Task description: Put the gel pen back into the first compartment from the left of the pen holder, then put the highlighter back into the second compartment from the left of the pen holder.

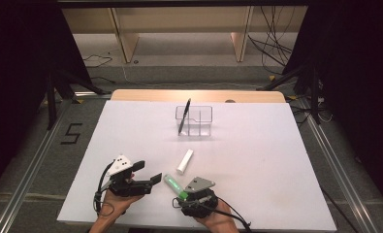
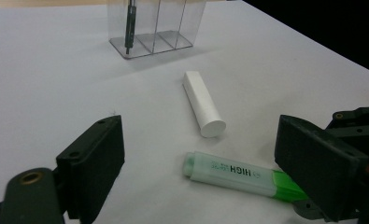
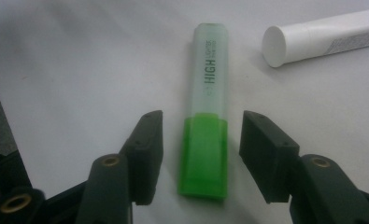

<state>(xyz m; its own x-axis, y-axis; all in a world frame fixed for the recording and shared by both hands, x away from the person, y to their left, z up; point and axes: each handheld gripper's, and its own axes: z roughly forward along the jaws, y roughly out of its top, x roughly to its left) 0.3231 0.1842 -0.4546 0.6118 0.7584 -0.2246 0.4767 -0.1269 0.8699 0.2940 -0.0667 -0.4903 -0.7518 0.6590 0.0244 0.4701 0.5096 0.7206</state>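
Note:
A green highlighter [image 1: 173, 184] [image 3: 206, 93] with a clear cap lies flat near the table's front edge. My right gripper [image 1: 181, 196] [image 3: 201, 151] is open and straddles its green end, with a gap showing on each side of the barrel. A white tube [image 1: 184, 161] [image 3: 322, 35] lies just beyond it. My left gripper [image 1: 150, 171] [image 2: 201, 156] stands open to the left, with nothing between its jaws. From it I see the highlighter [image 2: 233, 173] and the white tube [image 2: 203, 103] ahead.
A clear compartment holder [image 1: 195, 121] [image 2: 156, 28] stands at the middle back of the white table cover [image 1: 131, 131], with a dark pen [image 1: 184, 115] [image 2: 130, 25] leaning upright in its left compartment. The table's front edge runs close under both hands.

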